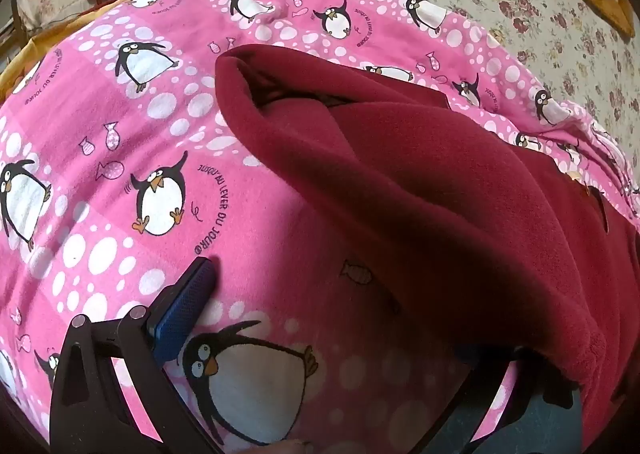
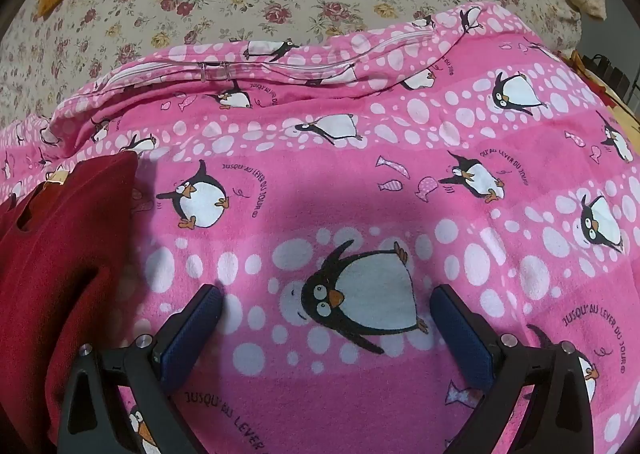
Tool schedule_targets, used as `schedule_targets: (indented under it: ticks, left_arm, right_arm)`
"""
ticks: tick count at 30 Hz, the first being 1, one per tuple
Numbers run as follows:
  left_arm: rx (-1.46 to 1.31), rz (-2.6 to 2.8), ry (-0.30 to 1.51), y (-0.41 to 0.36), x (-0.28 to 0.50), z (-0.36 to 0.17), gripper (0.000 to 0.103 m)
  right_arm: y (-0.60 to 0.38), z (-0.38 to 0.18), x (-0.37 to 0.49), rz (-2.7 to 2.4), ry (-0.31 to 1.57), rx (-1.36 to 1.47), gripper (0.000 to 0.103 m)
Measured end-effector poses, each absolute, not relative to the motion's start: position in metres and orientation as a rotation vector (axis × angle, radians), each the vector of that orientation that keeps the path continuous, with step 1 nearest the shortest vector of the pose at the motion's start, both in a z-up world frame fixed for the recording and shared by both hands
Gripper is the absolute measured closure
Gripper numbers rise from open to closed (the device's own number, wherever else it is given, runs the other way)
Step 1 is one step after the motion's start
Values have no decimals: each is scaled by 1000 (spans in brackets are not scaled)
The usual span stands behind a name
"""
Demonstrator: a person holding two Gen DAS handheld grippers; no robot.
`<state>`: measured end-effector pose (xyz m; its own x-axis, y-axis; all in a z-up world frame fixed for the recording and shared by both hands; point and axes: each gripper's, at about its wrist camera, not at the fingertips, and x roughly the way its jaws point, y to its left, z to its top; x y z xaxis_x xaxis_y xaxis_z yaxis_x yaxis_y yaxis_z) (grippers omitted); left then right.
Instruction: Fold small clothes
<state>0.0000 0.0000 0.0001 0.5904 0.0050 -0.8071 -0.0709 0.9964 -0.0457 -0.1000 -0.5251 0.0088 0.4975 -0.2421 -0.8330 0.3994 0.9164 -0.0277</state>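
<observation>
Both my grippers gape wide, empty | red garment point(image 1: 440, 182) on the penguin blanket point(image 2: 360, 190), stretched away from my left gripper point(image 1: 332, 318), draping its right finger | right gripper point(image 2: 328, 318) well clear

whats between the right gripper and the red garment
Only bare pink penguin blanket. The right wrist view shows the open right gripper over a penguin print, with the dark red garment lying off to its left.
</observation>
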Motion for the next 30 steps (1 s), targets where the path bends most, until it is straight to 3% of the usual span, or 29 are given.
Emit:
schedule_targets:
  ticks: [30]
  left_arm:
    - [-17, 4, 986, -4, -46, 10, 1]
  right_arm:
    - [-530, 11, -99, -371, 982, 190, 0]
